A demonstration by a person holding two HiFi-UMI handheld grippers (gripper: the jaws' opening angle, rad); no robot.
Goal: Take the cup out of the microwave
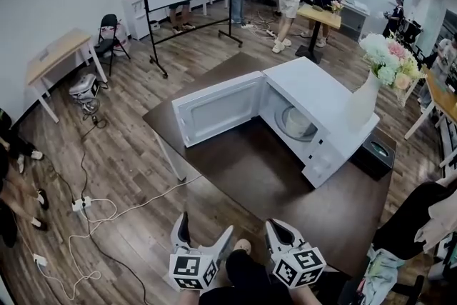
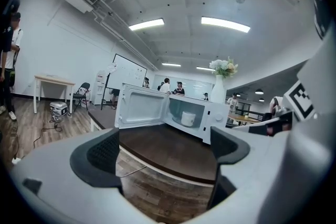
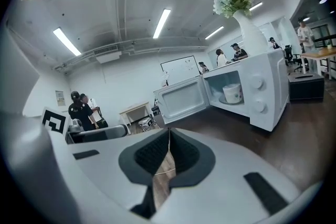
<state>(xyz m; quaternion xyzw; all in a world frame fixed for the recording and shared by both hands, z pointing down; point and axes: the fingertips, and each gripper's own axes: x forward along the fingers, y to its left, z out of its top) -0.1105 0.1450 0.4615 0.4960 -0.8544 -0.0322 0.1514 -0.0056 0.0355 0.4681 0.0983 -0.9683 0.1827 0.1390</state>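
Cup sits inside microwave, door wide open. Left gripper spread, empty; right gripper pressed together, empty. Both well short of the cup, at table edge. Rec: open right pre-entry, go in straight, pinch cup wall, pull out level.

Bright ceiling strip lights, fisheye-warped edges

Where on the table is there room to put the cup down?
The table is bare in front of the microwave, between its open door and the near edge. It is crowded at the right, where a black box sits beside the microwave; a vase stands on top.
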